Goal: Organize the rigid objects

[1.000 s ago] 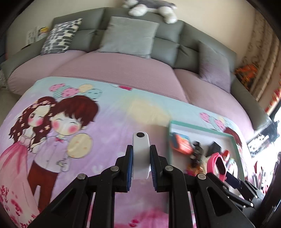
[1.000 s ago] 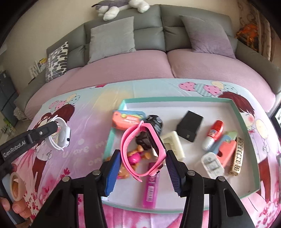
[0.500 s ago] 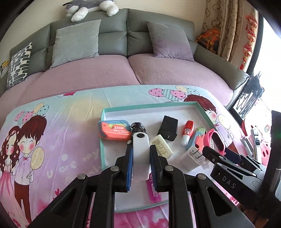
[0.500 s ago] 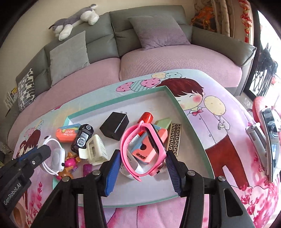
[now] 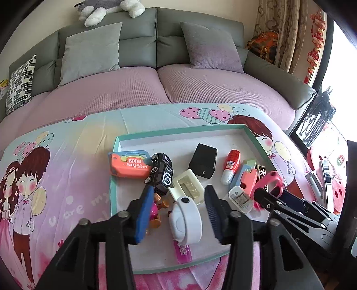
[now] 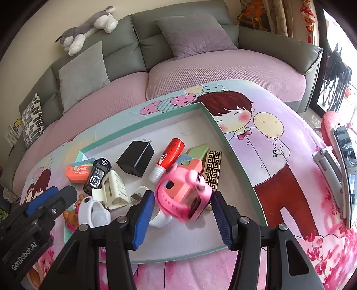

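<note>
Pink plastic blurs between the fingers of the right gripper [image 6: 183,220]: a child's pink watch [image 6: 184,196] sits in the gap over the near part of the tray [image 6: 236,156]. Its smeared outline suggests it is dropping, and neither pad seems to press on it, so the fingers read as apart. The left gripper [image 5: 176,214] is opening; its blue pads stand clear on either side of a white watch [image 5: 186,219], which lies loose on the tray floor beside a pink lighter [image 5: 184,252]. Both watches appear to have been brought here so that the hard items end up collected in one container.

Already in the tray are a black charger [image 5: 203,160], a red correction-fluid bottle [image 5: 231,166], an orange utility knife [image 5: 129,165], a black toy car [image 5: 161,172], a cream hair clip [image 5: 188,186] and a gold-patterned bar [image 6: 213,169], set close together, some touching.

Beneath the tray, the surface wears a cartoon-printed cloth [image 5: 67,178] showing children and balloons. Behind it curves a grey sofa [image 5: 138,42] with mauve seat covers, several cushions and a plush husky [image 5: 107,9] along its back. Patterned curtains [image 5: 283,33] and a bright window close the right side.
</note>
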Available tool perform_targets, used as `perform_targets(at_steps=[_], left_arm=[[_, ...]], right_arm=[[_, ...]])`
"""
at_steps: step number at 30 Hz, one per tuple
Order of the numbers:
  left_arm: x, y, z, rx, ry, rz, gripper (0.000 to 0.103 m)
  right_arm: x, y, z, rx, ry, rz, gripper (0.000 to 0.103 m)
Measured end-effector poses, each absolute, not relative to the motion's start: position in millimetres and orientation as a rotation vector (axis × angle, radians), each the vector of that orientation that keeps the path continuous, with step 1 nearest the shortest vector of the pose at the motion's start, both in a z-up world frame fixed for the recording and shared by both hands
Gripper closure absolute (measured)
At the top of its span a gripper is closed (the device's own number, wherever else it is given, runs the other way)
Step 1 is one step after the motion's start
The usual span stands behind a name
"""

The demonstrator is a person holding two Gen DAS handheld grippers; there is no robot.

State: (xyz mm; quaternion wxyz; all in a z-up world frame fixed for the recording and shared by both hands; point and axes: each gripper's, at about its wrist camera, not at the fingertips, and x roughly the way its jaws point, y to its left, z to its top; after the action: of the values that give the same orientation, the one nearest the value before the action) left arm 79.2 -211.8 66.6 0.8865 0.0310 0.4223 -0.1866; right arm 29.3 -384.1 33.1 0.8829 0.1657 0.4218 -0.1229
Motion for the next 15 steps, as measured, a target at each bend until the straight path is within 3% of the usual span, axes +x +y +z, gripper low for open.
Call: perform_targets(at_steps=[5,12,15], left_arm=[[85,-191,71,0.004,0.870,-0.314,0.042],[95,-157,60,-0.040,0.900,-0.153,0.042],[97,-147,53,-0.041,0.921,-0.108,0.040]], right_arm=[[30,-381,34,0.335,0.880,-0.253,0.040],[34,-373,30,0.282,0.901,-0.260,0.017],[34,-369,31,0.286,0.899,-0.235,0.016]])
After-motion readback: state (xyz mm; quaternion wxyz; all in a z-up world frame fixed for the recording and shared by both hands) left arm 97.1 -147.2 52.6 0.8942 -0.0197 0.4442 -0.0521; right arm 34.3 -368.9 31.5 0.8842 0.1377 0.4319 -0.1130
